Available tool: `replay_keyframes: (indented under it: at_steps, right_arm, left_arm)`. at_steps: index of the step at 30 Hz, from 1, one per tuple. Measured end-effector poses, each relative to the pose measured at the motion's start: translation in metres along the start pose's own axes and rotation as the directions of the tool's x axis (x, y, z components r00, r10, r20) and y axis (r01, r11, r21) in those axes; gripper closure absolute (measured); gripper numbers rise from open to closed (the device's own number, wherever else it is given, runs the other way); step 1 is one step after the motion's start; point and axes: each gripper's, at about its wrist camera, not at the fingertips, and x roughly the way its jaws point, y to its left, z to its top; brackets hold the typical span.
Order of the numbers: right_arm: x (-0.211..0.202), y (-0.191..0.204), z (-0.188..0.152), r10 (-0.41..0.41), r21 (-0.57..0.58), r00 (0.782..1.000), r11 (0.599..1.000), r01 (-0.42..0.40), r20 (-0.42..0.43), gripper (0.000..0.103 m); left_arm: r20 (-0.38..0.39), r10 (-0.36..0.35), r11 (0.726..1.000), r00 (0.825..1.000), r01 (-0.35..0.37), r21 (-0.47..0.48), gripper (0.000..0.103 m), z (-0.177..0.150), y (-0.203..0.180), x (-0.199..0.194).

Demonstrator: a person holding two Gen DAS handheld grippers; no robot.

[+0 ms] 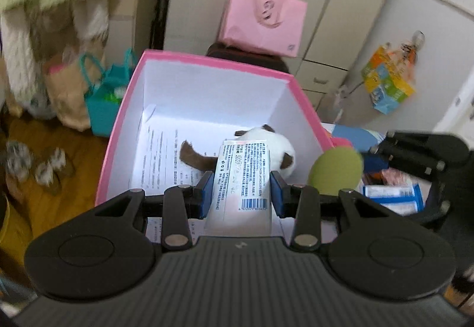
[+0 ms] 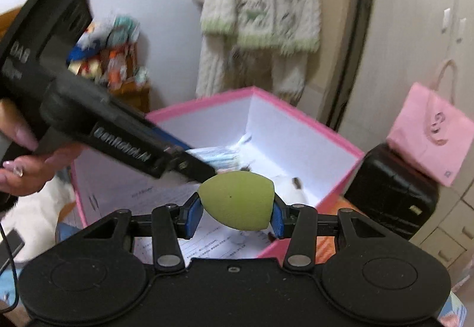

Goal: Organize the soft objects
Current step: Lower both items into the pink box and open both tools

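Observation:
A pink box (image 1: pixel 121 131) with white inner walls stands open ahead, printed paper on its floor. Inside lies a white and brown plush toy (image 1: pixel 281 149). My left gripper (image 1: pixel 241 192) is shut on a white packet (image 1: pixel 243 178) with printed text and a barcode, held over the box's near edge. My right gripper (image 2: pixel 235 215) is shut on a green egg-shaped sponge (image 2: pixel 237 201), also above the pink box (image 2: pixel 296 116). The sponge (image 1: pixel 336 170) and the right gripper's body show at the right of the left wrist view. The left gripper's body, held by a hand (image 2: pixel 26 167), crosses the right wrist view.
A pink paper bag (image 1: pixel 263 18) sits on a dark case (image 2: pixel 391 190) behind the box. A teal bag (image 1: pixel 103 101) and slippers (image 1: pixel 35 164) are on the wooden floor at left. Fluffy clothes (image 2: pixel 260 9) hang on the wall. Cabinets and a colourful hanging bag (image 1: pixel 388 81) are at right.

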Motion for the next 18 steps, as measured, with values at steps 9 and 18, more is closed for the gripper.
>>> replay_keyframes:
  at_steps: [9,18]
  right_arm:
    - [0.047,0.009,0.020,0.055,-0.111,0.983,0.991,-0.076,-0.176,0.052]
    - [0.062,-0.003,0.026,0.097,-0.155,0.974,0.979,-0.130,-0.206,0.051]
  left_arm:
    - [-0.119,0.112,0.992,0.987,-0.103,0.075,0.065,0.014,-0.002,0.027]
    - [-0.096,0.186,0.977,0.978,-0.173,0.128,0.065,0.018,-0.003,0.035]
